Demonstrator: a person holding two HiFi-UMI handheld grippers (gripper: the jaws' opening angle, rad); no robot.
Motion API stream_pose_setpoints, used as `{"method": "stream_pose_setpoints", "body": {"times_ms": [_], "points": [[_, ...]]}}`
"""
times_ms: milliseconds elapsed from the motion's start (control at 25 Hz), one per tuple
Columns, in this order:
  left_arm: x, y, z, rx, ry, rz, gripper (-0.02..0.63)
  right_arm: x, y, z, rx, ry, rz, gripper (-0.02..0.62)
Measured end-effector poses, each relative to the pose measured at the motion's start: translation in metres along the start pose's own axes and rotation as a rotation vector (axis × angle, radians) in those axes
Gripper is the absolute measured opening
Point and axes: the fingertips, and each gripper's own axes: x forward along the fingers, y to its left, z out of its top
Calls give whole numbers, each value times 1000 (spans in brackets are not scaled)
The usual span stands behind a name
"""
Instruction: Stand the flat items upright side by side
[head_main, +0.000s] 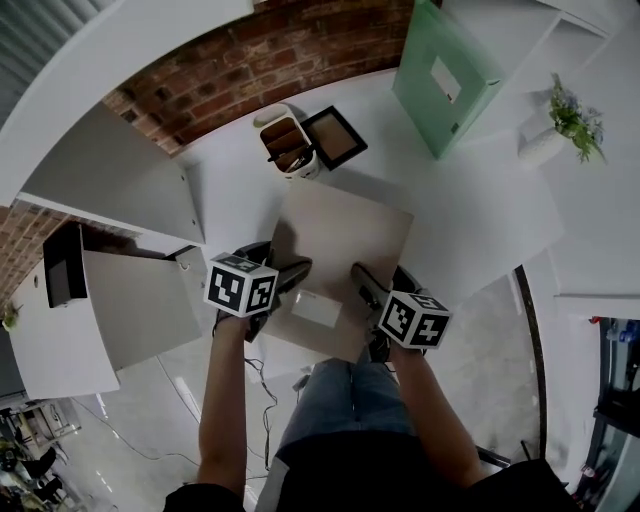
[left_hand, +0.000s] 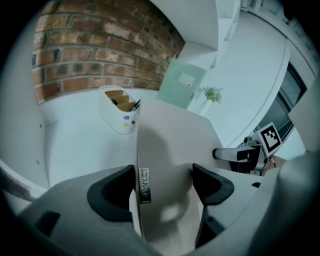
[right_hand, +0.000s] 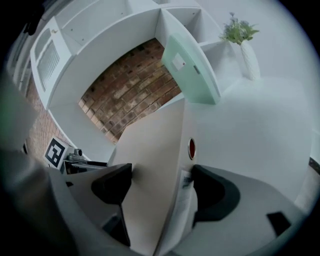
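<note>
Gripping the beige folder (head_main: 345, 250) at its near edge, I have the fingers of my left gripper (head_main: 293, 272) and right gripper (head_main: 362, 280) clenched on it over the white surface (head_main: 480, 200). The green folder (head_main: 440, 75) stands upright, well apart behind.

Label (head_main: 316, 309) txt on beige folder (head_main: 350, 240) unreadable; green folder (head_main: 440, 75) cut off at top.

A white holder (head_main: 287, 148) (brown things inside) sits at eleven o'clock beside a dark frame (head_main: 334, 137), with a potted plant (head_main: 572, 118) at two o'clock.
</note>
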Motion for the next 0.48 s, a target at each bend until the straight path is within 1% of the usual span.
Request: {"method": "stream_pose_setpoints", "body": {"times_ms": [120,280,400,480], "points": [[-20,-11,22,19,-76,29,342,-14,15,29,-73,-60,33,383],[-50,-25,52,63,-200,80,342,-32,40,69,-207,-139,83,383],[-73,-33,71,113,-299,130,342,-46,62,96,-346,-214,114,383],[-87,-37,79,149,-361,180,342,-55,78,110,-459,-270,127,383]]}}
